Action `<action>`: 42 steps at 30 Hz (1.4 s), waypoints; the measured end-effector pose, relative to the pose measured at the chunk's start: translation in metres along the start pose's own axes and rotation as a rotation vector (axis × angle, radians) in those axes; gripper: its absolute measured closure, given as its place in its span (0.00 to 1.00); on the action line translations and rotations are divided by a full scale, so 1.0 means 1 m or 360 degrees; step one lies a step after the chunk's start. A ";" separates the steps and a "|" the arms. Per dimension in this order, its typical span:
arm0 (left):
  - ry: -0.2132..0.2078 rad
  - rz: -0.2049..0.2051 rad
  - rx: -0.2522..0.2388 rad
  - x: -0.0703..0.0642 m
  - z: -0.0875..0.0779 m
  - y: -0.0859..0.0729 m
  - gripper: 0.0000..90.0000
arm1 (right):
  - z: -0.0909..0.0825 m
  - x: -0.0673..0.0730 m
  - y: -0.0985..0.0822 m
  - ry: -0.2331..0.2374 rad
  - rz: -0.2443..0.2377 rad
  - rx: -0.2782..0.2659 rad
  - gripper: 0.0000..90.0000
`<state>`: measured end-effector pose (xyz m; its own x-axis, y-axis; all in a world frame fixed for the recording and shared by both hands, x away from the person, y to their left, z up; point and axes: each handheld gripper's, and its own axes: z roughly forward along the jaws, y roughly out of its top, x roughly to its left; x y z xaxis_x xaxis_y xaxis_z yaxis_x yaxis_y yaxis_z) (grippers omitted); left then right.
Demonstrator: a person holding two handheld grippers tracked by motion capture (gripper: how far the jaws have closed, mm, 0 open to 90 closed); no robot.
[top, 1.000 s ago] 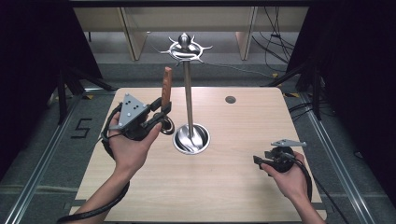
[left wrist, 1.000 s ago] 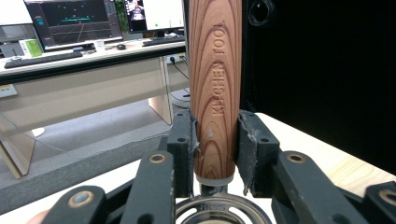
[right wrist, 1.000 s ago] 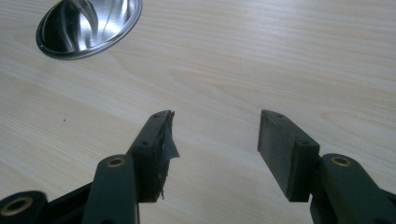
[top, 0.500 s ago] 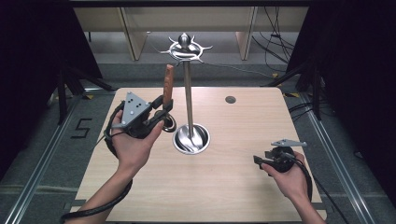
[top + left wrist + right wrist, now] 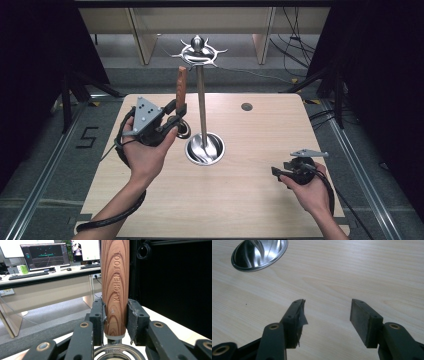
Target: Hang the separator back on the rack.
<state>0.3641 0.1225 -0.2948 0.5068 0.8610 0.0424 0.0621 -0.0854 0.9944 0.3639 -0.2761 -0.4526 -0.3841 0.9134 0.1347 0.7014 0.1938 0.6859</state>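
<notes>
Left gripper (image 5: 176, 111) clamped on the wooden handle (image 5: 115, 287) of a kitchen utensil, held upright above the tabletop (image 5: 240, 200) toward its left edge, just beside the steel stand (image 5: 201, 100) at the middle. Right gripper (image 5: 326, 315) spread wide, holding nothing, near the right edge

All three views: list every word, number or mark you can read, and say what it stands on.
"KITCHEN TOOL": on the wooden handle held in the left tongs.
"SUS304": on the metal ring below that handle.
"5": on the floor left of the table.
Monitor screens: text too small to read.
</notes>
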 end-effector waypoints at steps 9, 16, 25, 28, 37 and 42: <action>0.0013 -0.0007 -0.0004 -0.001 0.003 0.001 0.76 | 0.002 -0.001 0.000 0.0030 -0.0017 -0.0026 0.51; 0.0056 -0.0008 0.0006 -0.002 0.006 0.002 0.76 | 0.003 -0.001 0.000 0.0033 -0.0020 -0.0026 0.51; 0.0075 0.0008 0.0007 -0.006 0.009 0.004 0.76 | 0.003 -0.001 0.000 0.0031 -0.0021 -0.0028 0.51; 0.0083 0.0013 0.0008 -0.006 0.009 0.004 0.76 | 0.005 -0.003 -0.001 0.0018 -0.0079 -0.0055 0.51; 0.0102 0.0033 0.0009 -0.010 0.008 0.004 0.76 | 0.003 -0.002 0.000 0.0035 -0.0025 -0.0028 0.51; 0.0109 0.0031 0.0009 -0.011 0.012 0.004 0.76 | 0.002 -0.001 0.000 0.0020 -0.0025 -0.0012 0.51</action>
<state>0.3693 0.1068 -0.2919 0.4479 0.8914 0.0685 0.0576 -0.1052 0.9928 0.3656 -0.2762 -0.4544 -0.4026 0.9057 0.1327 0.6908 0.2055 0.6932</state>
